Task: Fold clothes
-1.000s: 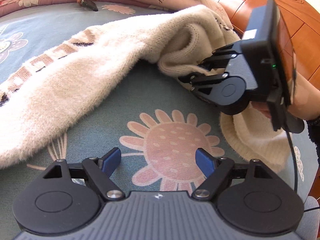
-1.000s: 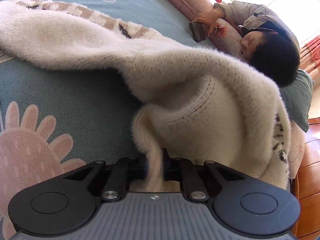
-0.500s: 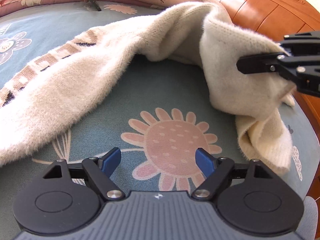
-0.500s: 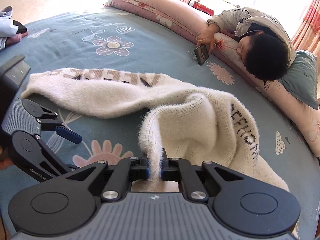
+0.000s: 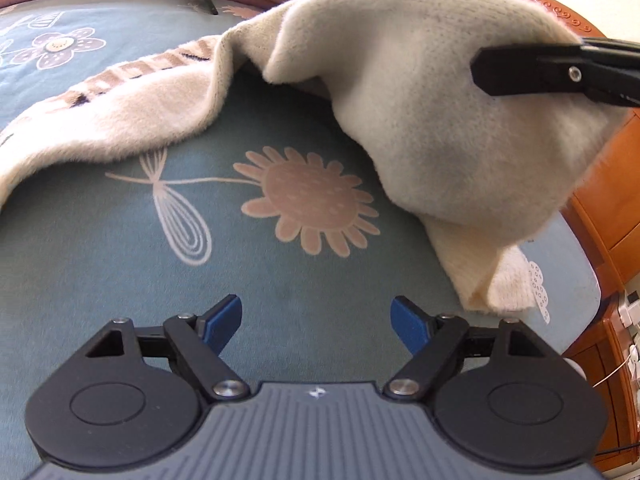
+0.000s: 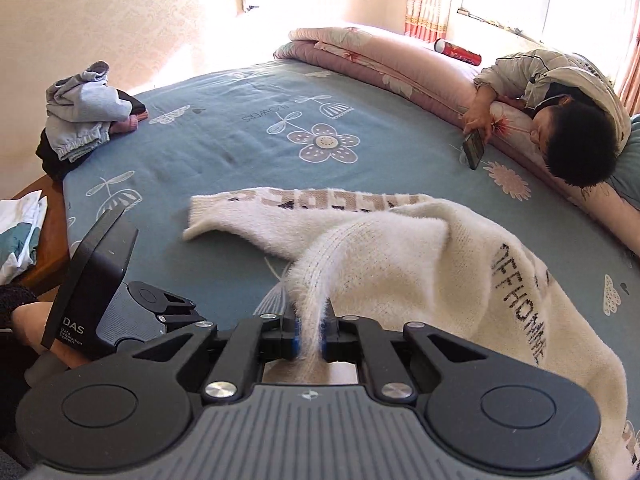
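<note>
A fluffy cream sweater (image 6: pixel 420 264) with brown and black lettering lies across the blue flowered bed (image 6: pixel 240 128). My right gripper (image 6: pixel 308 338) is shut on its edge and holds that part lifted above the bed; one sleeve (image 6: pixel 280 208) still stretches flat to the left. In the left wrist view the lifted sweater (image 5: pixel 420 100) hangs from the right gripper's finger (image 5: pixel 540 70) at upper right. My left gripper (image 5: pixel 318 324) is open and empty, low over the bare sheet in front of the sweater; its body also shows in the right wrist view (image 6: pixel 120 292).
A person (image 6: pixel 560 120) lies along the far side with a phone (image 6: pixel 474 152), against a rolled pink quilt (image 6: pixel 380 60). A pile of grey and dark clothes (image 6: pixel 84 120) sits at the bed's far left corner. Wooden furniture (image 5: pixel 608 184) borders the bed's right edge.
My right gripper has raised the sweater's edge higher and pulled it back, so more fabric hangs off the bed. My left gripper stays open and has drawn back a little.
</note>
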A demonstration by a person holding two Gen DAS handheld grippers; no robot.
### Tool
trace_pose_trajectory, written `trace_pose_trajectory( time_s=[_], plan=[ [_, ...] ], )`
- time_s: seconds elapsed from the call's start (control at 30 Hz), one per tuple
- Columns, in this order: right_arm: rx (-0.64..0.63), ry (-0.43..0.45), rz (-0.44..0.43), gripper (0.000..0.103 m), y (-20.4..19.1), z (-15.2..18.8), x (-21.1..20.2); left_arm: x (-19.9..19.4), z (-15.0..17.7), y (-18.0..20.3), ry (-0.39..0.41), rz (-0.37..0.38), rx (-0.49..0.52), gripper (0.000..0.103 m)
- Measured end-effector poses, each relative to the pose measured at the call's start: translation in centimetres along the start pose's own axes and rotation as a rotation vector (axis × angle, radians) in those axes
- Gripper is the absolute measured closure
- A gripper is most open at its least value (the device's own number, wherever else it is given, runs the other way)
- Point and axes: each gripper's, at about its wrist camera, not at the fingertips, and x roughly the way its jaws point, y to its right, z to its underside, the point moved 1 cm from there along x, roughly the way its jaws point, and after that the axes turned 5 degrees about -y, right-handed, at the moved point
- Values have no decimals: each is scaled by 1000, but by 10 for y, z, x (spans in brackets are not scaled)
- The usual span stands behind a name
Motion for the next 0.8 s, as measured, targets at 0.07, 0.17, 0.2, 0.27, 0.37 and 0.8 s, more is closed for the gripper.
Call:
trace_pose_trajectory(
  time_s=[0.07, 0.17, 0.2, 0.27, 0.37, 0.8],
  plan=[
    [-10, -9, -40, 93, -16, 3, -2, -13, 14, 1, 1, -28, -22, 21],
    [-46, -39, -55, 93, -37, 11, 2, -31, 30, 2, 18, -43, -51, 21],
    [-51, -57, -58, 93, -41, 15, 6, -35, 34, 2, 21, -47, -57, 21],
    [-56, -101, -61, 93, -48, 24, 18, -40, 38, 3, 24, -55, -62, 21],
    [-60, -162, -53, 93, -56, 42, 46, -42, 41, 6, 19, -71, -69, 21],
    [128, -94, -2, 62, -15, 98, 17, -24, 39, 26, -31, -89, -40, 21]
  ],
)
